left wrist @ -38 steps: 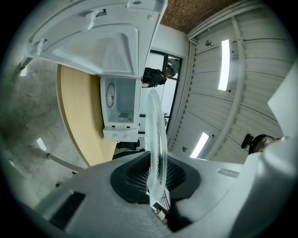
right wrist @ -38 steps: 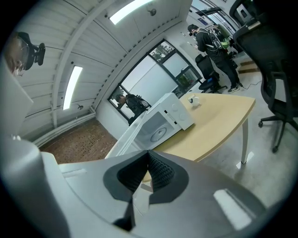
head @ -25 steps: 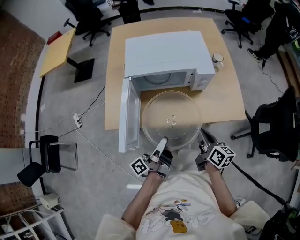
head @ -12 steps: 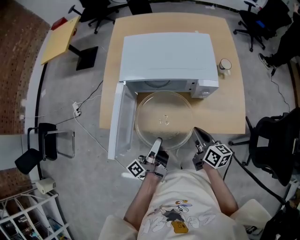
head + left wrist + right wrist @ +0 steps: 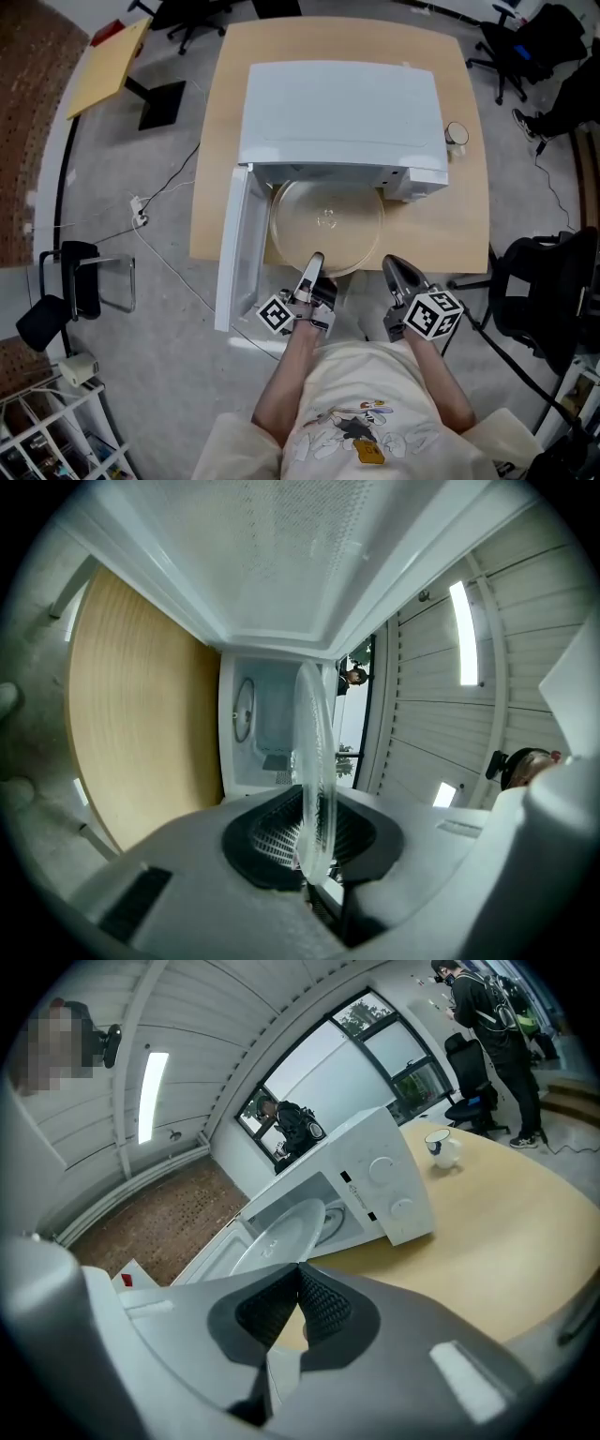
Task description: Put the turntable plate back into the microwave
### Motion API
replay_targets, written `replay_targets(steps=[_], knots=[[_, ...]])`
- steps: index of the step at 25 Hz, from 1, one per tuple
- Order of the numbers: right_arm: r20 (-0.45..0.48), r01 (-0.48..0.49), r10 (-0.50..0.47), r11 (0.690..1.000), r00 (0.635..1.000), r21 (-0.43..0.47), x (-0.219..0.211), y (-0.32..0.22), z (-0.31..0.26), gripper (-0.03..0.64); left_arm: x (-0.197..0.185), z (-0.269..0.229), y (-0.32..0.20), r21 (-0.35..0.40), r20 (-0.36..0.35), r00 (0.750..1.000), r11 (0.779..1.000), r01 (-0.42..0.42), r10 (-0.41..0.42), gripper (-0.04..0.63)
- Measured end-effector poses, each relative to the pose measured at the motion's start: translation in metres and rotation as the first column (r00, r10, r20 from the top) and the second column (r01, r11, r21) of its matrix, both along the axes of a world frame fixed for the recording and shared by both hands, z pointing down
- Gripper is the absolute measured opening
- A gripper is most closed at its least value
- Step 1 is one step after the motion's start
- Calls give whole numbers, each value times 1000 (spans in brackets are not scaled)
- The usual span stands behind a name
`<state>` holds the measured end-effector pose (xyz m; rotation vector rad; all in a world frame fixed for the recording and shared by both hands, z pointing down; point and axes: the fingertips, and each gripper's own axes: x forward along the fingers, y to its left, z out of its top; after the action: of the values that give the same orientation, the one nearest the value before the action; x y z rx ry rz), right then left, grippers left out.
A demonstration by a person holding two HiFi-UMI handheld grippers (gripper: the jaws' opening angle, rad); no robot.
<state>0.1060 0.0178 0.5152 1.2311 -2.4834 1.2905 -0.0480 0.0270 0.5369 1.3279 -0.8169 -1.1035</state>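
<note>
The clear glass turntable plate (image 5: 326, 225) is held level in front of the white microwave (image 5: 342, 112), with its far part inside the open cavity. My left gripper (image 5: 313, 264) is shut on the plate's near rim. In the left gripper view the plate (image 5: 312, 752) stands edge-on between the pads, in line with the lit cavity (image 5: 267, 733). The microwave door (image 5: 236, 248) is swung open to the left. My right gripper (image 5: 392, 266) is shut on nothing, just right of the plate at the table's front edge. The right gripper view shows the plate (image 5: 281, 1230) at the microwave (image 5: 380, 1185) mouth.
The microwave stands on a wooden table (image 5: 464, 225), with a white mug (image 5: 457, 134) at its right side. A cable (image 5: 159, 253) runs over the floor on the left. Office chairs (image 5: 539, 291) stand to the right, and a person (image 5: 487, 1026) stands beyond the table.
My left gripper has carried the plate away from me, from over the table's front edge into the microwave's mouth. The right gripper has followed a little and stays shut.
</note>
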Motion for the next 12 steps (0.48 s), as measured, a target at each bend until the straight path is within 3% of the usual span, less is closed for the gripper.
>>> replay_targets(steps=[12], knots=[[-75, -12, 10, 1000, 997, -16, 2, 9, 2, 9, -12, 46, -78, -9, -20, 998, 998, 61, -61, 39]])
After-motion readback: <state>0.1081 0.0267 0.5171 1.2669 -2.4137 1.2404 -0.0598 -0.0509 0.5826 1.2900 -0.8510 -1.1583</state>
